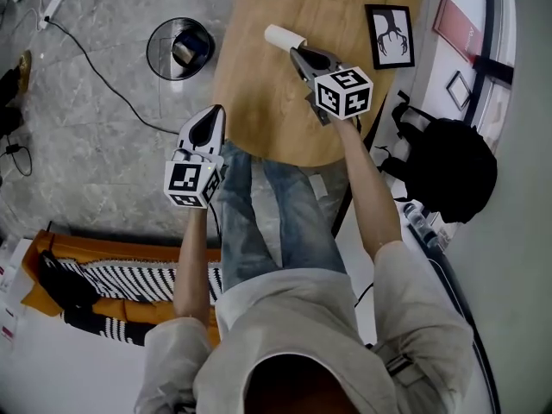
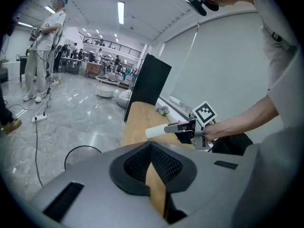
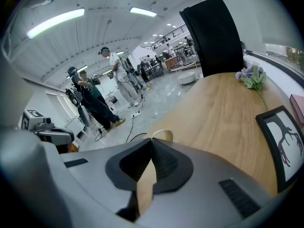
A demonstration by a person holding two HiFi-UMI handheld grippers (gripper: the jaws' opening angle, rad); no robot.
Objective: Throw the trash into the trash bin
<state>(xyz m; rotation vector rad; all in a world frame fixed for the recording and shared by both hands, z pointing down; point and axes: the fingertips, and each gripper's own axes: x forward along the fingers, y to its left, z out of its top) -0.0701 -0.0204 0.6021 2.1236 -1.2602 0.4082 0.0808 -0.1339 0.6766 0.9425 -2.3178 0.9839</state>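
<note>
Wooden counter (image 1: 259, 110), framed picture (image 1: 389, 35) at three o'clock of white cylindrical cup (image 1: 283, 37), round black trash bin (image 1: 152, 52) on floor at nine o'clock, right gripper (image 1: 296, 52) fingers pinching cup above counter, left gripper (image 1: 212, 116) fingers pressed together, empty.

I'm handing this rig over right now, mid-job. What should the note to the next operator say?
Left gripper: shut, empty, near the edge of the table.
Right gripper: shut on the white cup, held above the table.
Trash bin: on the floor beside the table, open, something already inside.
Done: cup picked up.
Left: carry it over the bin and release.
</note>
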